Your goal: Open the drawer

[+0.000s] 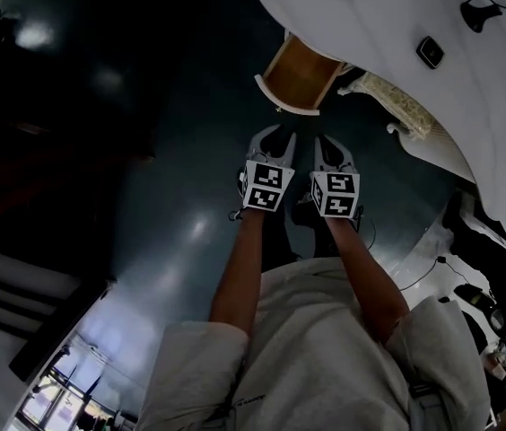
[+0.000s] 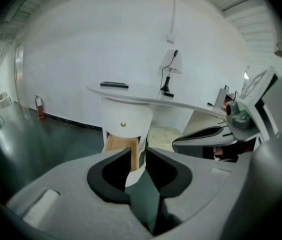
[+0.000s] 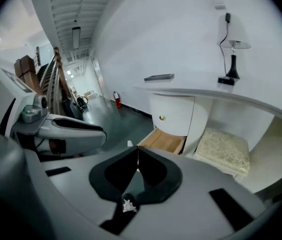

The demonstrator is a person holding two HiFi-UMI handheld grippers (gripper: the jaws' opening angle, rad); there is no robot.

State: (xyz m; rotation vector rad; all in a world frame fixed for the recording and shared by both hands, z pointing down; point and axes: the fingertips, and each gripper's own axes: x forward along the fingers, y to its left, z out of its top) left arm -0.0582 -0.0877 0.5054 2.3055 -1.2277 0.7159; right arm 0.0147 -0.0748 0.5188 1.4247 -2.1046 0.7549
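Drawer (image 1: 300,76) stands pulled out under the white desk (image 1: 388,16), ahead of you.
Your left hand-held gripper (image 1: 277,136) is slightly open, your right hand-held gripper (image 1: 330,142) closed, both empty; a cushion (image 1: 398,102) lies beside it.

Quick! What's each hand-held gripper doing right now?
Left hand-held gripper: open, holding nothing.
Right hand-held gripper: shut, holding nothing.
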